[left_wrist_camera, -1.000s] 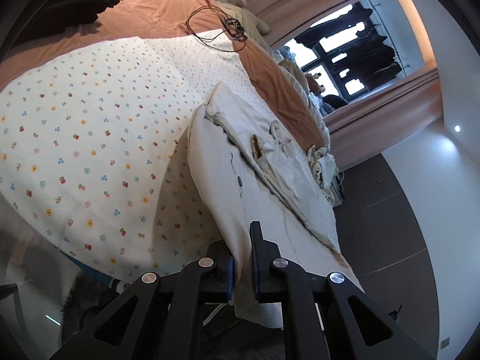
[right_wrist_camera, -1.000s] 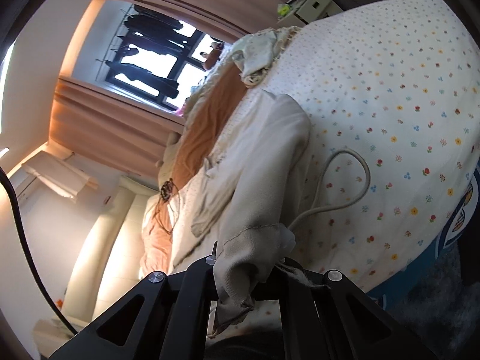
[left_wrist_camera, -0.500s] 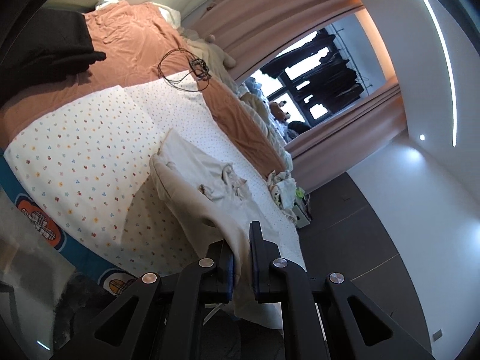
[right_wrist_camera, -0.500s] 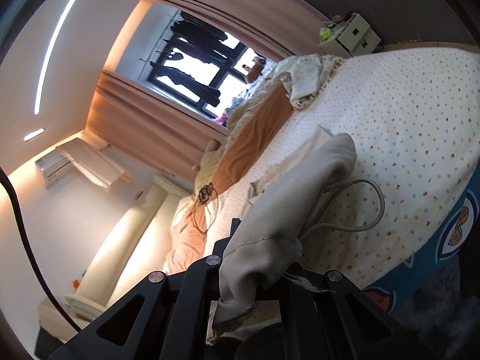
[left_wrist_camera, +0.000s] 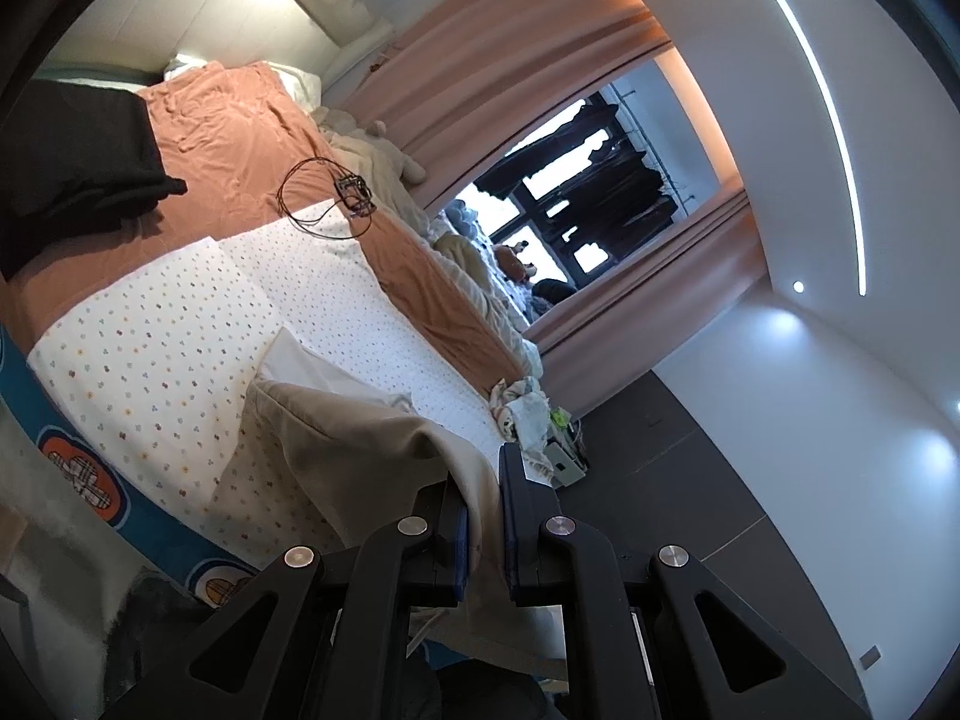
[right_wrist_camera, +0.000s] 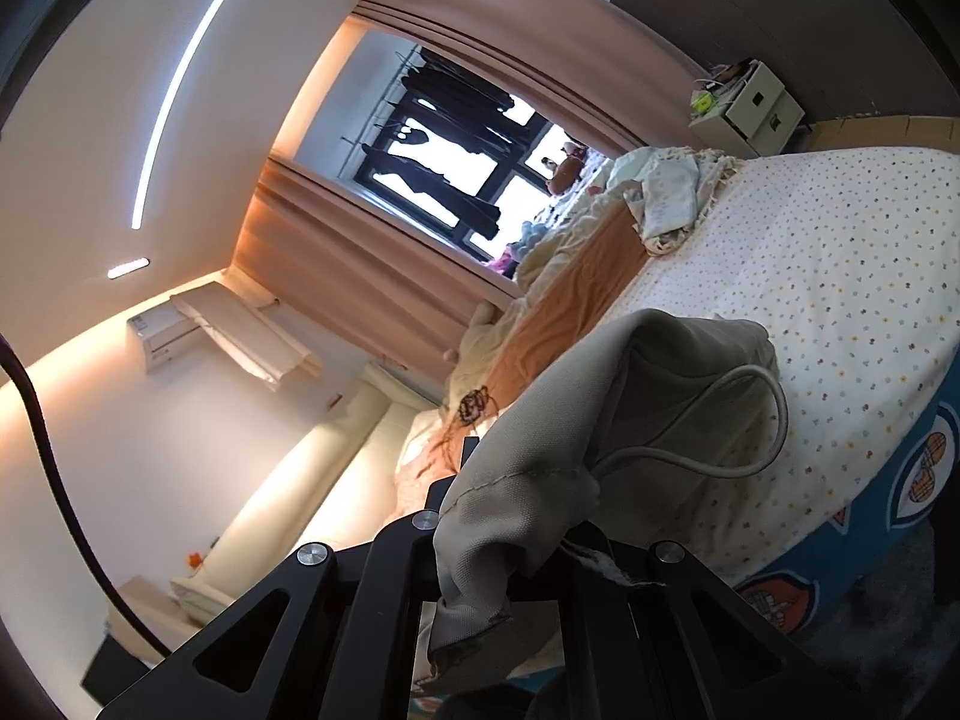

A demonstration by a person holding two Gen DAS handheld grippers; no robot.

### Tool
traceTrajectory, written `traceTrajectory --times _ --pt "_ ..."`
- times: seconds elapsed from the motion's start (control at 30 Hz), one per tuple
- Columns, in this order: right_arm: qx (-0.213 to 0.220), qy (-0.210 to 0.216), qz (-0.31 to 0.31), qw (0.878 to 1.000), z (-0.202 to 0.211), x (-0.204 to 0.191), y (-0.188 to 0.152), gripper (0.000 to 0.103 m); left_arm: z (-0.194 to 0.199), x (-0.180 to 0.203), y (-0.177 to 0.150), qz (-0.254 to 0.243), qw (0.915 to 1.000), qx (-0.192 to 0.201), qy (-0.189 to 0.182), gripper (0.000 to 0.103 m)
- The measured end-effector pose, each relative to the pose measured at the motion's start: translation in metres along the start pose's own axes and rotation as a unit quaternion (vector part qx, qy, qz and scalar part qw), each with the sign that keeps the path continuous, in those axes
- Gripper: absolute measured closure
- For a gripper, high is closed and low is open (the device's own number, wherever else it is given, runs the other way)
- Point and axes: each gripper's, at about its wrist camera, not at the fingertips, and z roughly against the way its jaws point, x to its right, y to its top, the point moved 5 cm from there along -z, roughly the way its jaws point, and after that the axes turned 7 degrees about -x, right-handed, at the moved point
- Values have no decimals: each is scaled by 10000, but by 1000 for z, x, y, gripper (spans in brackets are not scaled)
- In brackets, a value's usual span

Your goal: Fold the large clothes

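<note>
Floral bedsheet (left_wrist_camera: 180,324), beige garment (left_wrist_camera: 360,426) clamped in both tools, no legible writing

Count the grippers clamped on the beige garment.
2: the left gripper pinches one edge of the beige garment; the right gripper holds a bunched corner.

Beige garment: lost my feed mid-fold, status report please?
Left gripper shut on beige garment. Right gripper shut on same garment, drawstring dangling. Garment lifted above floral sheet. Nothing in the way.
</note>
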Motion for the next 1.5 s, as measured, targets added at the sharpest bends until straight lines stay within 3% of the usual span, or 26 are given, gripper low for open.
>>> traceTrajectory --times 0.4,0.8,1.0,1.5 --pt "-23 -130 -57 9999 -28 13 11 98 -36 -7 24 36 10000 -72 -5 94" --pt "33 -361 -273 9990 -108 44 69 98 -129 -11 89 -23 9997 -128 193 94" --pt "136 -570 -413 9974 -152 66 85 98 -181 -34 110 139 9986 -306 413 94" --pt "-298 -1002 -942 9901 -249 136 99 98 -289 -107 136 588 9906 -740 988 94"
